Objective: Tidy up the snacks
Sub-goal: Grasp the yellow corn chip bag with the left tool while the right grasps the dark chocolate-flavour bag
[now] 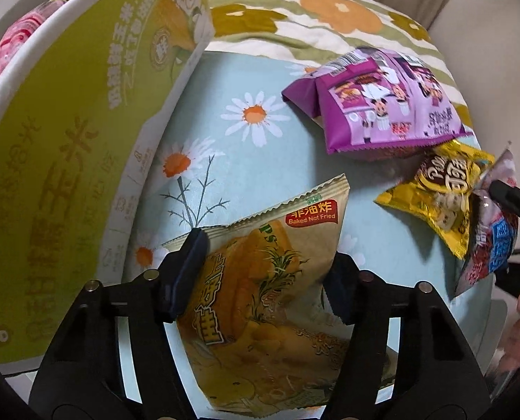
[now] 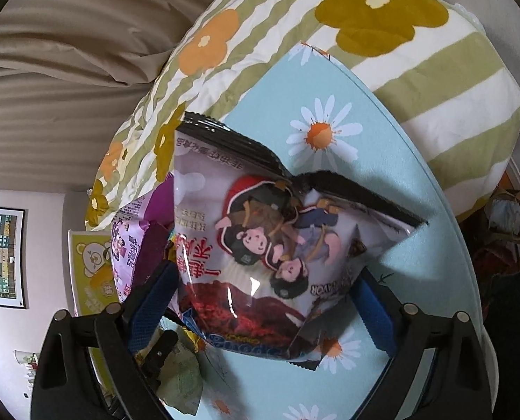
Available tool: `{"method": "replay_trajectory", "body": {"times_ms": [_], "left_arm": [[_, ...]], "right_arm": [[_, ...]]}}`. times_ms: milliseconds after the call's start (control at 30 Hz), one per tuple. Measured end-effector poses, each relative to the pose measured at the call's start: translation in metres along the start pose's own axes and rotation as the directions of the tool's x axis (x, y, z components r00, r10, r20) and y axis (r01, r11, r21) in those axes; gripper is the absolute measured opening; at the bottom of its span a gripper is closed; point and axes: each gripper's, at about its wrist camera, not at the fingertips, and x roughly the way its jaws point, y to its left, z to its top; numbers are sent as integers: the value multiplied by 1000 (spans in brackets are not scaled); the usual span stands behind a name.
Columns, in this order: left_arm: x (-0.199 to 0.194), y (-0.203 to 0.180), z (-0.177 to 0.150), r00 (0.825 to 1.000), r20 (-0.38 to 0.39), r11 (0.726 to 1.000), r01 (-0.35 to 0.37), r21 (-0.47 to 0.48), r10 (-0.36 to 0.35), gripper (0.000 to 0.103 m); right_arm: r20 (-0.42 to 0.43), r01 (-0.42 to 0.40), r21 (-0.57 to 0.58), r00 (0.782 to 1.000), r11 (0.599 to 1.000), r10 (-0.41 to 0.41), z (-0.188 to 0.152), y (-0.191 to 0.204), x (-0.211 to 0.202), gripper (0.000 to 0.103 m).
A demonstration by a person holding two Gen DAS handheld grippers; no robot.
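My left gripper (image 1: 263,273) is shut on a tan "Baked Not Fried" chip bag (image 1: 277,280) and holds it over the daisy-print blue mat (image 1: 260,161), beside the green cardboard box (image 1: 67,140). My right gripper (image 2: 263,301) is shut on a white-and-red cartoon snack bag (image 2: 260,245) above the mat (image 2: 382,182). That bag also shows at the right edge of the left wrist view (image 1: 490,245). A purple snack bag (image 1: 382,105) and a gold snack bag (image 1: 441,196) lie on the mat. The purple bag shows behind the held bag in the right wrist view (image 2: 134,245).
A pink packet (image 1: 18,45) sits inside the green box. A striped flower-print pillow (image 1: 329,10) lies behind the mat; it also shows in the right wrist view (image 2: 434,70). Beige curtains (image 2: 67,70) hang behind. A framed picture (image 2: 1,255) hangs on the wall.
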Motion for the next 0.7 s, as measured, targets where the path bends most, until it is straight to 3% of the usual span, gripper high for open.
{"method": "replay_trajectory", "body": {"times_ms": [100,300,700], "left_arm": [[-7,-2,-3,1000,8,1000,4,21,-5,51],[-18,-3,-7,999,19,998,30,52,-31,42],[-61,-2,-15,991,74,992,108,72,-113,42]], "right_arm": [[-6,1,2,1000,1000,-1,-1,-2,0,74],[12,-8,-23,1000,1000,8,-7,-4,-8,56],[114,14,-104,993,995,-2,-25,3,-49,55]]}}
